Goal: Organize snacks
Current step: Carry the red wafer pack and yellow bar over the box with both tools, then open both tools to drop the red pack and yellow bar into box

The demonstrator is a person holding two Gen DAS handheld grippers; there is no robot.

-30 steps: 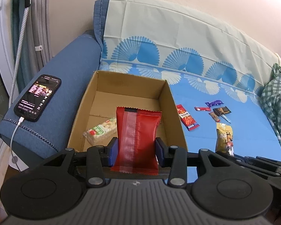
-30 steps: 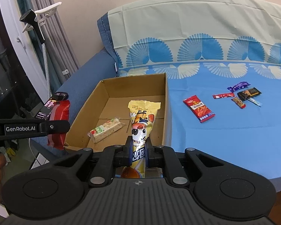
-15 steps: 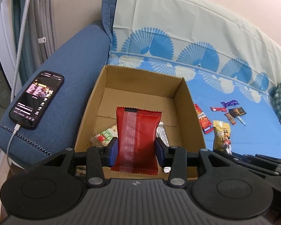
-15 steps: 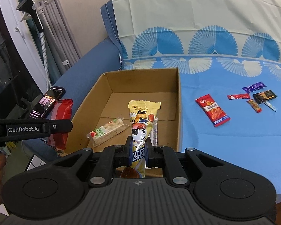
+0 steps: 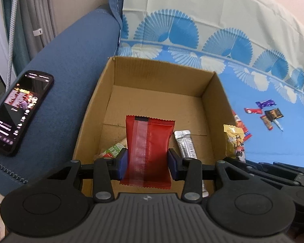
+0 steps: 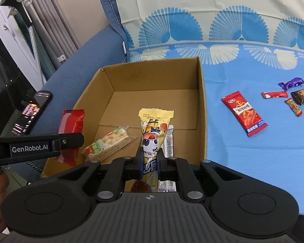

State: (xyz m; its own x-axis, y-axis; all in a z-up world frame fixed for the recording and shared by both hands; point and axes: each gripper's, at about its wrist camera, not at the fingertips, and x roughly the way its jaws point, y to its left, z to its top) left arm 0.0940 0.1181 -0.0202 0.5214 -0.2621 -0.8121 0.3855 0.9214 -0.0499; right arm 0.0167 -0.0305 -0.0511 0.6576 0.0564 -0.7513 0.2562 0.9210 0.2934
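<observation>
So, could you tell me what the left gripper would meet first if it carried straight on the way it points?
Probably the floor of the cardboard box: the left gripper, shut on the red packet, points down into it, though depth is uncertain.

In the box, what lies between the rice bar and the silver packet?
In the right wrist view, the yellow snack packet, gripped by the right gripper, stands between the rice bar and the silver packet.

A matt brown corrugated cardboard box point(image 5: 213, 109) with rough cut edges. Inside it lie a crinkled silver foil packet point(image 5: 185, 144) and a snack bar in clear glossy film point(image 6: 109, 142). Above the box, a shiny red plastic pouch point(image 5: 149, 147) and a glossy yellow printed wrapper point(image 6: 154, 127) sit between matt black plastic grippers. Left of the box, a glossy glass-fronted phone point(image 5: 18, 109) rests on coarse blue woven upholstery point(image 5: 71, 56). Right of the box, a smooth printed cotton sheet point(image 6: 253, 158).
</observation>
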